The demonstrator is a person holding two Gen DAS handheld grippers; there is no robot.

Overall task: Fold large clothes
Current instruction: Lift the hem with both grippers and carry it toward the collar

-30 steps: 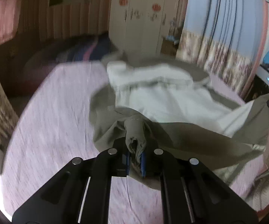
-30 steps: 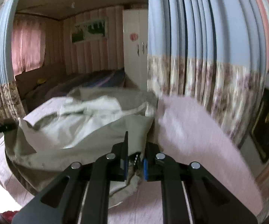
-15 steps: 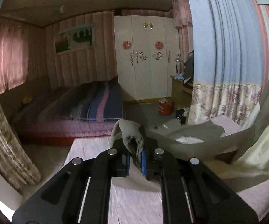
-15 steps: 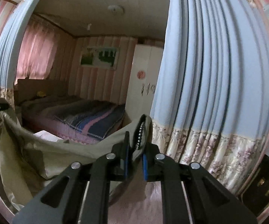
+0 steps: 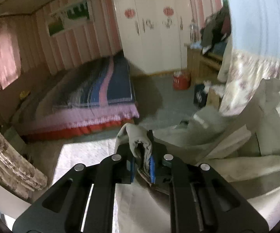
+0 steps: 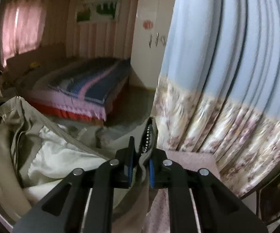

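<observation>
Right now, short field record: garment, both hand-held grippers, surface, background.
garment: khaki coat with pale lining, lifted and slung between both grips
left hand-held gripper: jaws opening, bunched coat fabric between them
right hand-held gripper: shut on coat edge with zipper
surface: pink bedspread
background: striped bed, white wardrobe, blue curtain

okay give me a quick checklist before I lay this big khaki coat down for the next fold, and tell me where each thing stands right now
1. Left claw has fabric between its pads: ok, though its jaws are opening, so the hold may be loosening.
2. Right claw clamped on the zipper edge: ok.
3. Khaki coat hangs between both claws, pale lining facing up: ok.
4. Coat spread flat, no bunching: not ok, it sags in folds.
5. Pink bed cover below free for landing: cannot tell, mostly hidden.
</observation>
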